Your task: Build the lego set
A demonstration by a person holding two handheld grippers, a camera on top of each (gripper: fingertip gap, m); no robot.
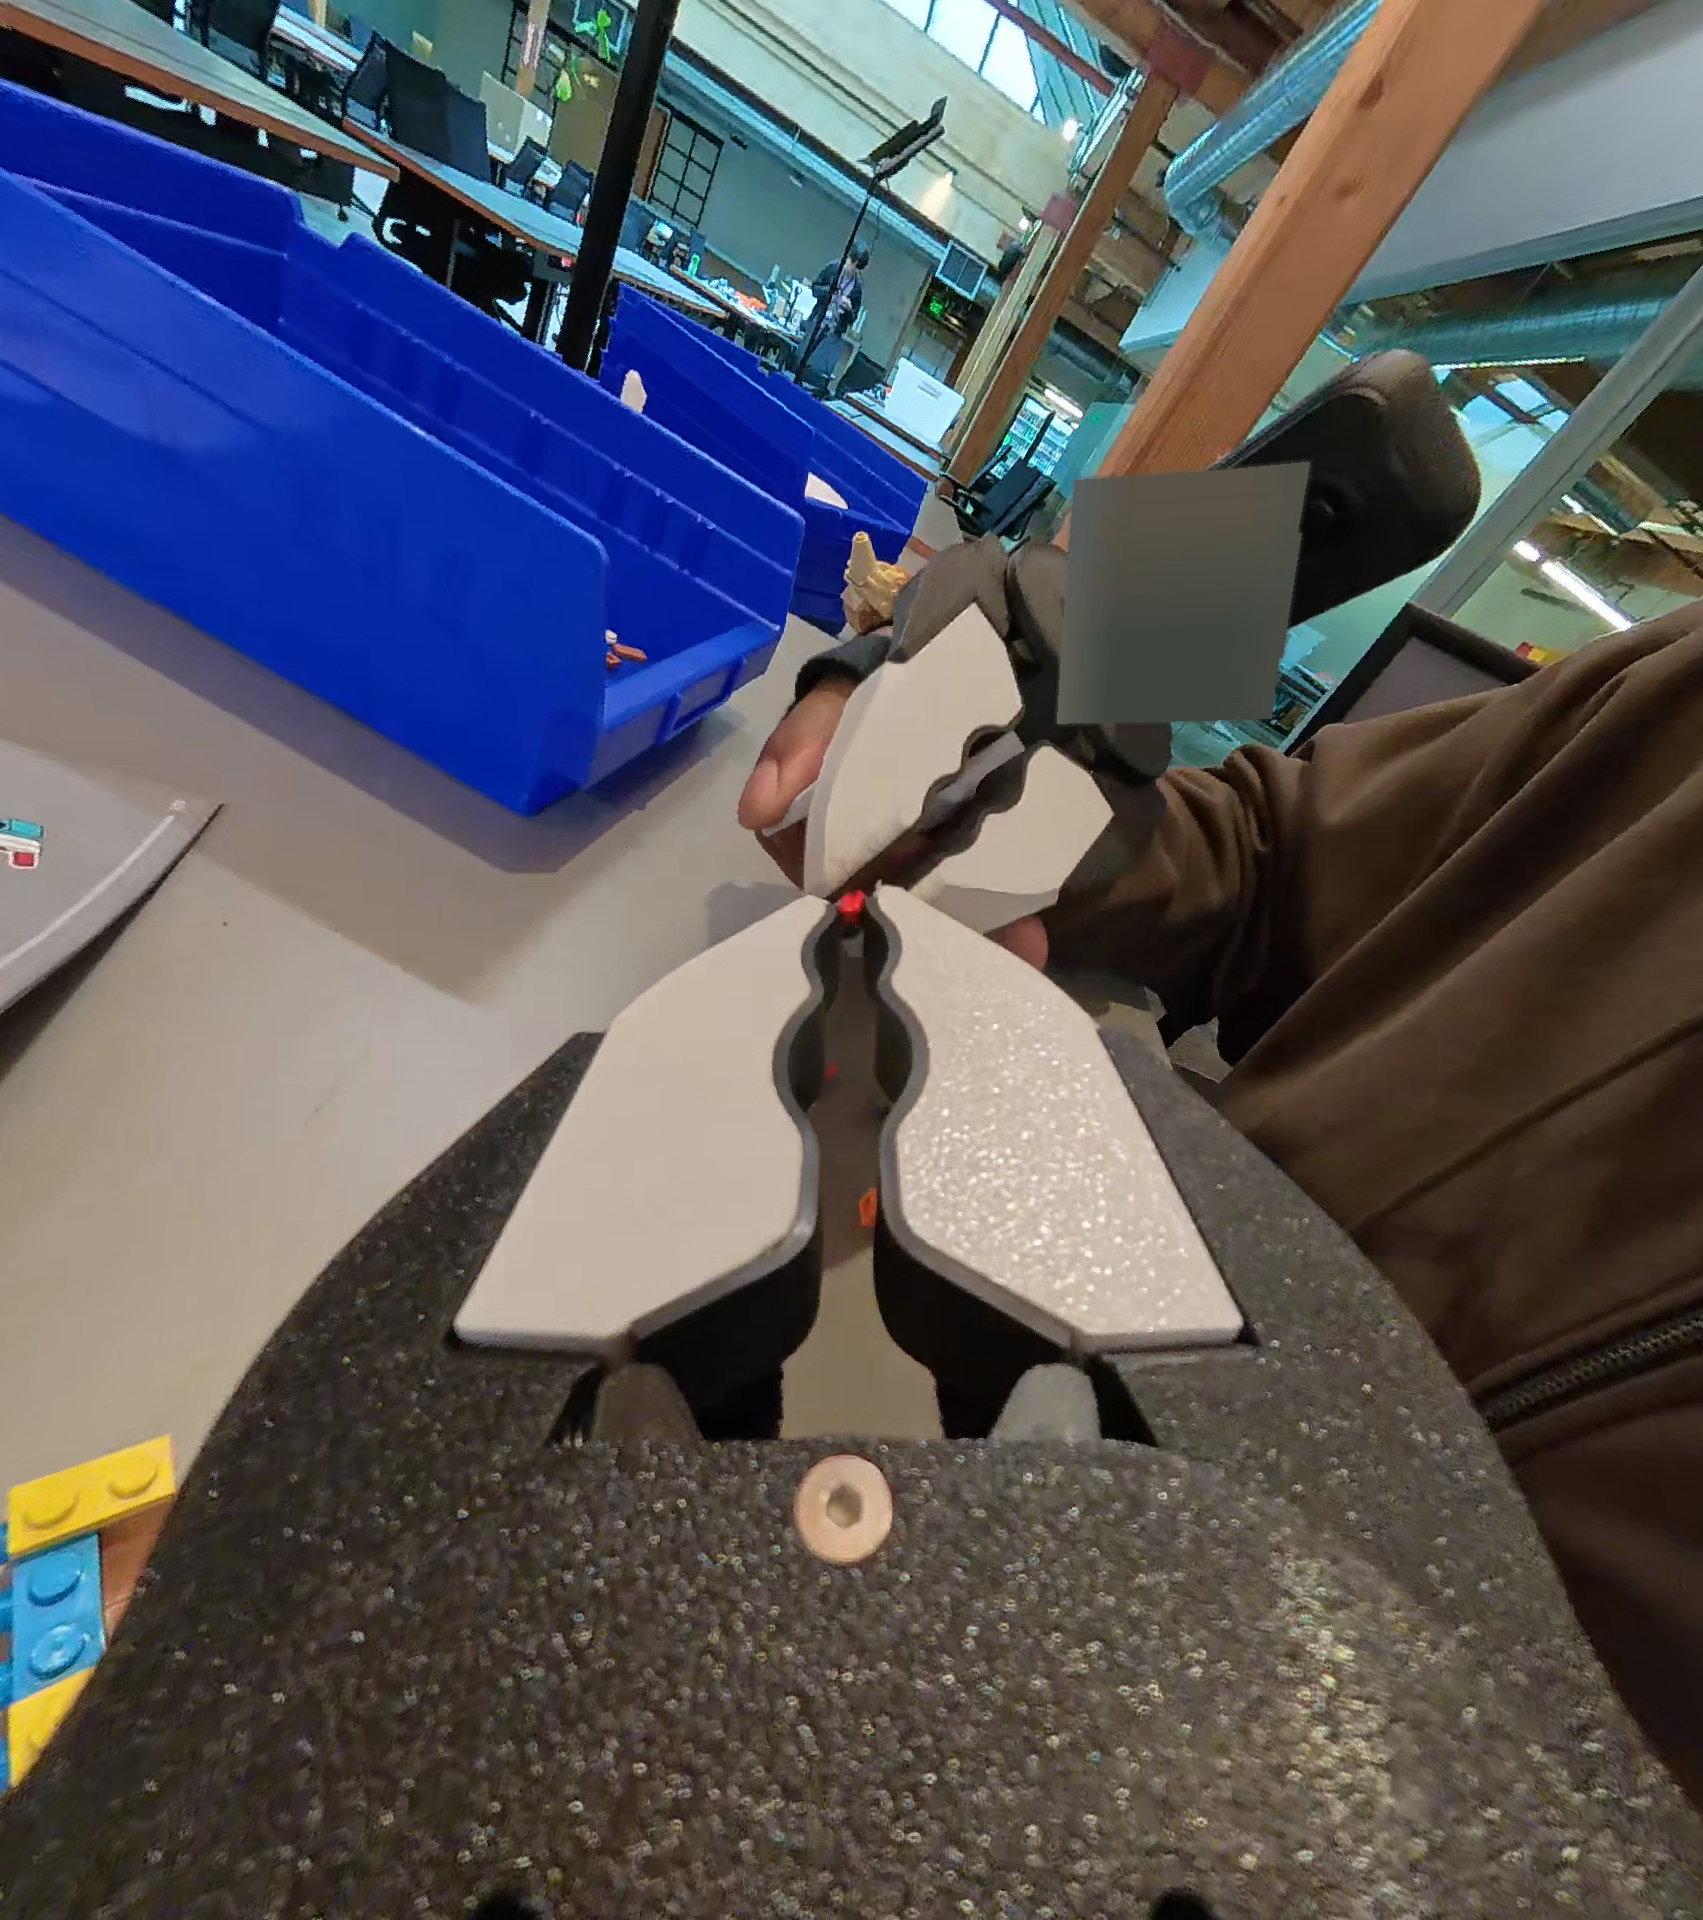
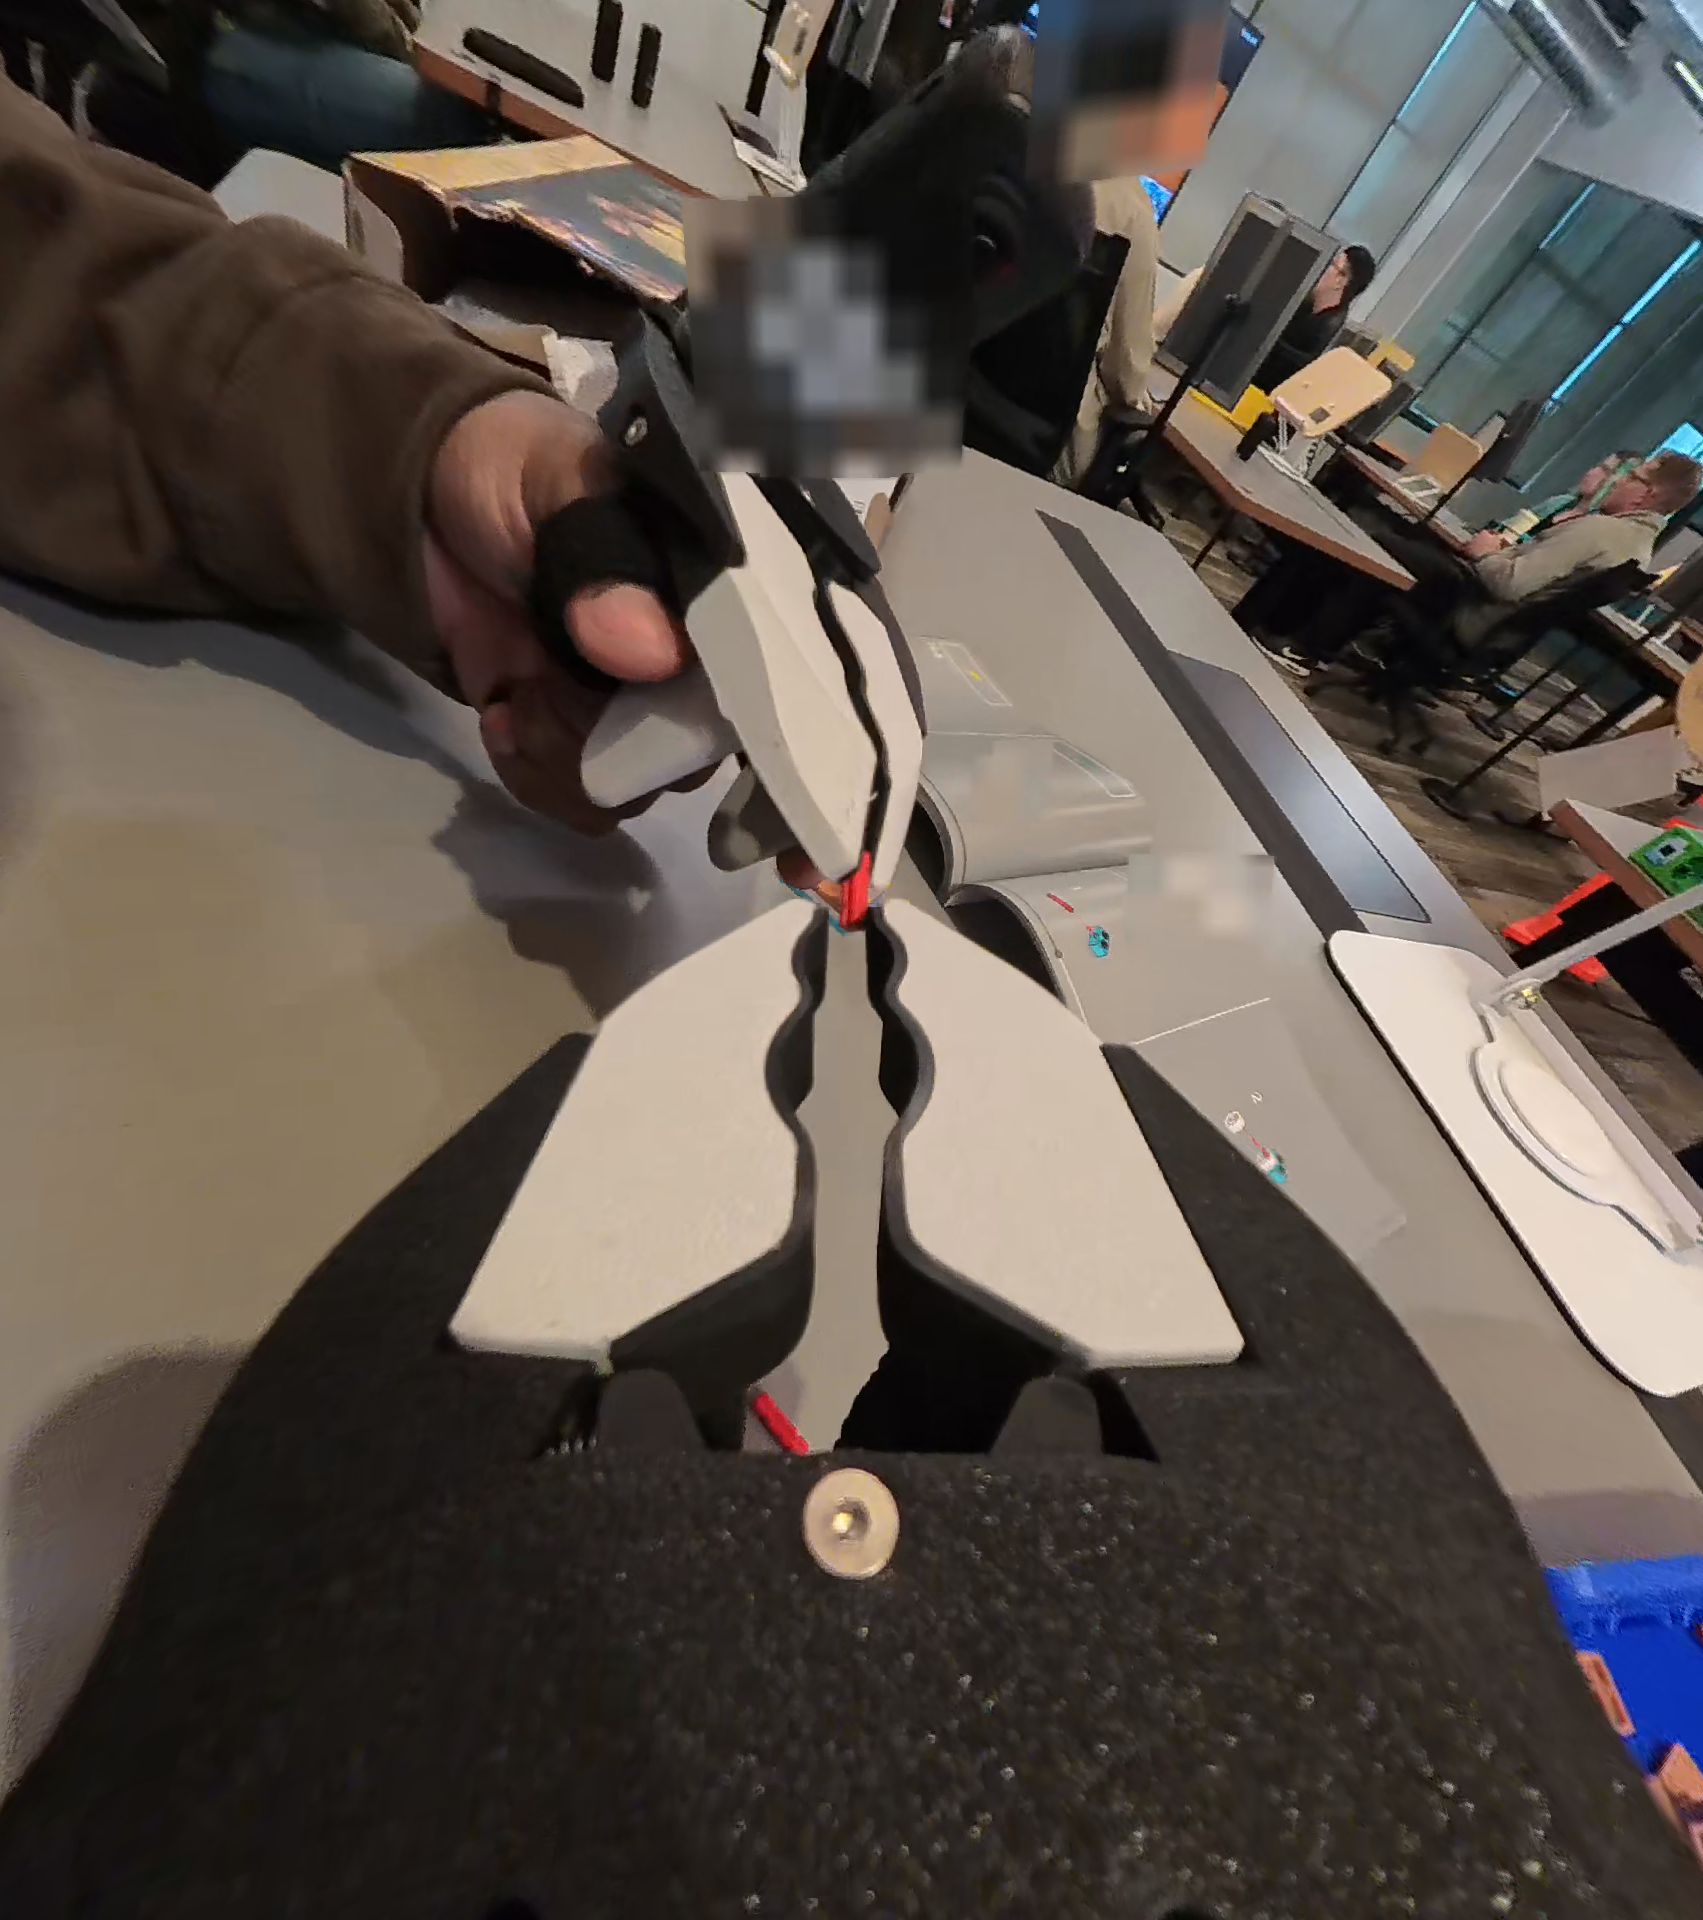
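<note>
- Left tool [image 1: 849,920]: fingers nearly closed, tips pinching a small red lego piece [image 1: 849,906]; seen from the right wrist view, the same tool [image 2: 862,883] points down toward 5 o'clock with a red pin [image 2: 857,891] clamped at its tips.
- Right tool [image 2: 852,925]: fingers drawn close with a narrow gap, tips meeting the red pin tip to tip; whether it grips the pin cannot be told.
- In the left wrist view the right tool [image 1: 862,894] comes in from 1 o'clock, held by a hand [image 1: 795,769] in a brown sleeve [image 1: 1449,987].
- Grey counter [image 1: 203,1091]: blue bins [image 1: 359,540] at 10 o'clock; a yellow-and-blue lego assembly [image 1: 62,1579] at 8 o'clock.
- Open instruction booklet [image 2: 1086,862] lies at 2 o'clock of the right tool; a loose red pin [image 2: 779,1423] lies below its fingers.
</note>
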